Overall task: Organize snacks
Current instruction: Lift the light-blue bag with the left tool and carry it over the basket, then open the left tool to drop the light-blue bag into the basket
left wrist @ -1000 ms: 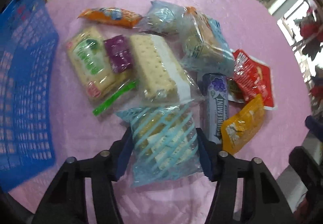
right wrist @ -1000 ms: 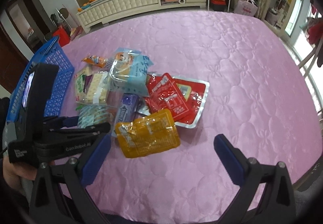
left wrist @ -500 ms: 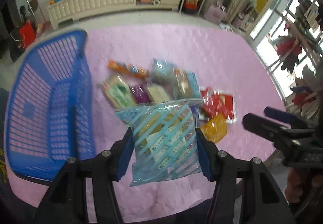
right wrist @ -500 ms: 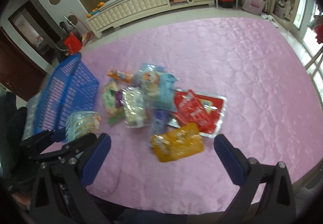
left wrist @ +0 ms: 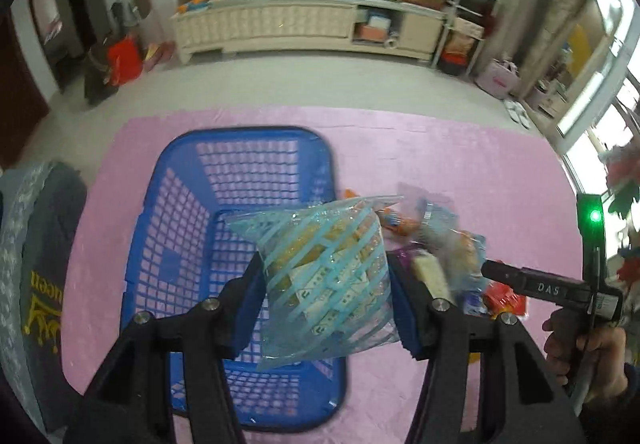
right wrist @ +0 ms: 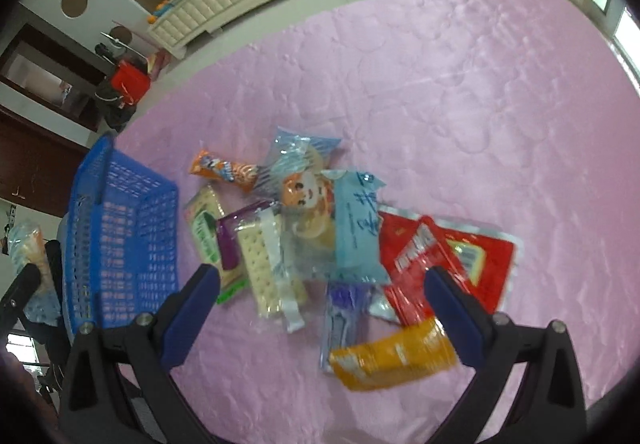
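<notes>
My left gripper (left wrist: 326, 296) is shut on a clear snack bag with light blue stripes (left wrist: 324, 284), holding it in the air above the blue plastic basket (left wrist: 188, 244). My right gripper (right wrist: 320, 304) stands open over the snack pile on the pink cloth, nothing between its fingers. Under it lie a cracker pack (right wrist: 266, 264), a purple-blue roll (right wrist: 340, 320), a yellow pouch (right wrist: 392, 360), a light blue pack (right wrist: 356, 228) and red packets (right wrist: 444, 256). An orange bar (right wrist: 224, 170) and a green-labelled cracker pack (right wrist: 204, 228) lie nearer the basket (right wrist: 120, 236).
The pink quilted table (right wrist: 460, 84) has bare cloth to the right and behind the pile. A person's hand (left wrist: 588, 352) holds the other gripper's handle at the right of the left wrist view. A grey garment (left wrist: 36, 284) sits left of the basket. Cabinets line the far wall.
My left gripper lifted the striped bag off the pile and carried it left, over the basket. My right gripper moved in over the snack pile, still open.
</notes>
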Demonstrator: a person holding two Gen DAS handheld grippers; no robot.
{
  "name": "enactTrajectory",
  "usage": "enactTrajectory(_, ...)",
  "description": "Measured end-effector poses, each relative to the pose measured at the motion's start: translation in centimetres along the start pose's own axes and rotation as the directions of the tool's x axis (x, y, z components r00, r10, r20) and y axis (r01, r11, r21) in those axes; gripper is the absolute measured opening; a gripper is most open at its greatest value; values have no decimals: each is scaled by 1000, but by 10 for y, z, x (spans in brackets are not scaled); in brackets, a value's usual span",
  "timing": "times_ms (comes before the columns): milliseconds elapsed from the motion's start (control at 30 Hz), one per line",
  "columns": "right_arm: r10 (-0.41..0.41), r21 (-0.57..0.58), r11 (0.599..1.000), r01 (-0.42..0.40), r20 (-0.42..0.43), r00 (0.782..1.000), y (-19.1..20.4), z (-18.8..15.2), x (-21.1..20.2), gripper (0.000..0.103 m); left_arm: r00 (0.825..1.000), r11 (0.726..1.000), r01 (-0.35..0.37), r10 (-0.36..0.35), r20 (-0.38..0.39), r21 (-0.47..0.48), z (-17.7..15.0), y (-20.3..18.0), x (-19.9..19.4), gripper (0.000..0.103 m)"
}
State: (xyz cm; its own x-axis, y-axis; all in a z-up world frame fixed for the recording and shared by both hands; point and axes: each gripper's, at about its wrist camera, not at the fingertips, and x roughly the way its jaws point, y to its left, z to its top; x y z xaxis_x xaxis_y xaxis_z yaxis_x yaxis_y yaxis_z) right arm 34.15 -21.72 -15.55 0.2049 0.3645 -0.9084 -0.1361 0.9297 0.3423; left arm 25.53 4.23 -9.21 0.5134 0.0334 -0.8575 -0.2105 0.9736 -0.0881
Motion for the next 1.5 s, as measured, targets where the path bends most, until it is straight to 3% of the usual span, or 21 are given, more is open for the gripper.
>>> enactTrajectory(167,-79,-52,996,75,-72,994,7,15,35,100,998,991,-14,5,-68,-130,1,32,31,55)
enactTrajectory(233,-84,-52,995,79,-106,991,3,17,46,90,997,989,-17,6,-74,-144,1,38,34,55)
enactTrajectory(300,-63,-47,997,58,-119,991,2,16,52,73,997,990,-34,24,-78,-136,2,42,37,55)
enactTrajectory(333,-59,-47,997,54,-119,991,3,15,52,71,997,990,-31,20,-76,-136,3,42,37,55)
enactTrajectory(467,-112,-120,987,103,-68,991,18,7,39,70,998,991,-22,14,-65,-131,6,47,28,55)
enactTrajectory(967,-49,-194,979,63,79,996,99,-20,-72,70,1000,995,25,-26,-11,-96,-9,79,-39,55)
enactTrajectory(1033,-33,-204,978,52,91,995,110,-22,-84,70,1000,997,4,-4,4,-75,-10,83,-51,55)
enactTrajectory(1267,14,-262,965,18,118,993,163,-20,-97,70,999,999,32,-31,26,-38,-4,96,-72,55)
enactTrajectory(1500,53,-326,945,-18,99,994,207,-18,-96,70,994,994,103,-103,24,-29,13,110,-73,55)
